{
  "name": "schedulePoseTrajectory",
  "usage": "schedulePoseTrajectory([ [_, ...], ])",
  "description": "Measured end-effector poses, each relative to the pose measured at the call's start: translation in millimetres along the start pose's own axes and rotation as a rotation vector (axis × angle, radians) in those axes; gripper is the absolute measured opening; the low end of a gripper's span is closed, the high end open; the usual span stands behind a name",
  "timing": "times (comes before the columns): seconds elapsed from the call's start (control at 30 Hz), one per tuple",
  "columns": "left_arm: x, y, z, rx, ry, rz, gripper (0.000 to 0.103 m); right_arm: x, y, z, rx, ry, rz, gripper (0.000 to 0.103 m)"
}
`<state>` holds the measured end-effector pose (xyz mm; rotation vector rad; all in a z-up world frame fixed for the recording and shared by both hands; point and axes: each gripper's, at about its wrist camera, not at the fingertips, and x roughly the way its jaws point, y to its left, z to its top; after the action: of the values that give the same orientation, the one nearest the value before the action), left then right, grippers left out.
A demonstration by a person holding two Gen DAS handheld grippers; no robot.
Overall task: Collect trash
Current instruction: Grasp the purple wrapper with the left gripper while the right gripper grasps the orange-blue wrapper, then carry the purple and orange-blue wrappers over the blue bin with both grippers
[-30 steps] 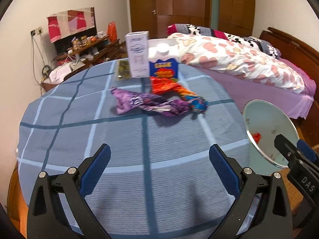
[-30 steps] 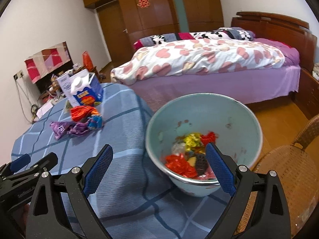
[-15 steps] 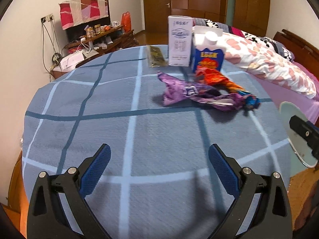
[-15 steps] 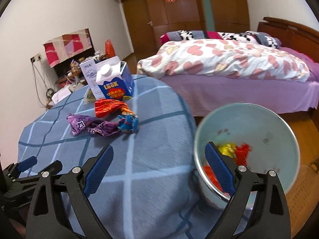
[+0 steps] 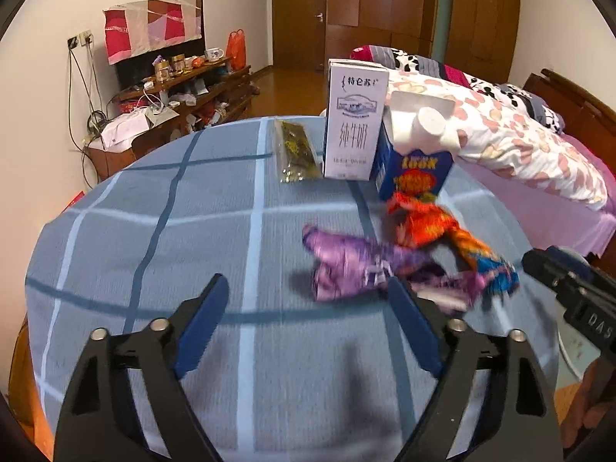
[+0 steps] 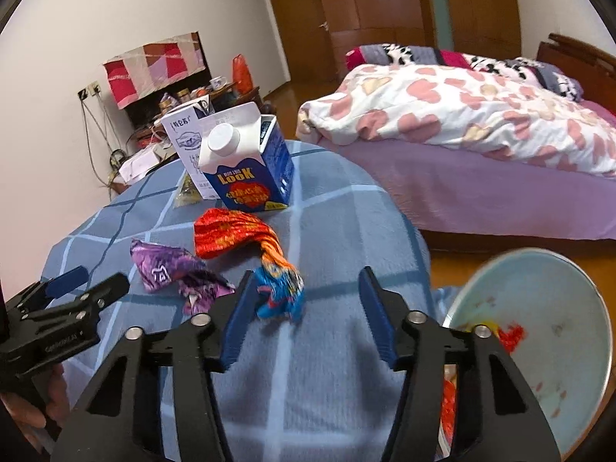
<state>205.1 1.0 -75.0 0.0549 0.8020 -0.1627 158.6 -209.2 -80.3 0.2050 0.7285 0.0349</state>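
Observation:
A crumpled purple wrapper (image 5: 346,265) and a twisted orange wrapper (image 5: 423,223) with a blue end (image 6: 281,288) lie on the blue checked tablecloth (image 5: 192,231). My left gripper (image 5: 307,283) hovers just in front of the purple wrapper. Its jaws are closing with nothing between them. My right gripper (image 6: 307,275) is over the blue end, which lies between its closing jaws close to the left finger; the pads do not press on it. The pale green basin (image 6: 577,269) at the lower right holds red and yellow scraps.
A white milk carton (image 5: 354,123), a blue carton (image 5: 415,161) and a flat green packet (image 5: 296,150) stand at the table's far side. A bed (image 6: 462,115) lies beyond the table on the right. A cluttered wooden shelf (image 5: 173,88) stands along the left wall.
Both grippers have swung left, away from the basin and over the table to the wrappers. Both pairs of jaws have narrowed, the right more. The basin now sits at the right edge.

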Motion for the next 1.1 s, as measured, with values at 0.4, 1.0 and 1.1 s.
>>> schedulePoseTrajectory([
  [0.4, 46.7, -8.7, 14.1, -0.08, 0.105, -0.061, 0.064, 58.3, 14.3, 13.7, -0.055, 0.159, 0.051, 0.043],
  [1.0, 8.3, -1.4, 4.9, -0.093, 0.037, -0.107, 0.022, 5.7, -1.1, -7.8, 0.072, 0.052, 0.053, 0.024],
  [1.1, -14.2, 4.6, -2.9, -0.098, 0.005, -0.098, 0.021, -11.6, -0.4, -15.6, 0.071, 0.019, 0.032, 0.024],
])
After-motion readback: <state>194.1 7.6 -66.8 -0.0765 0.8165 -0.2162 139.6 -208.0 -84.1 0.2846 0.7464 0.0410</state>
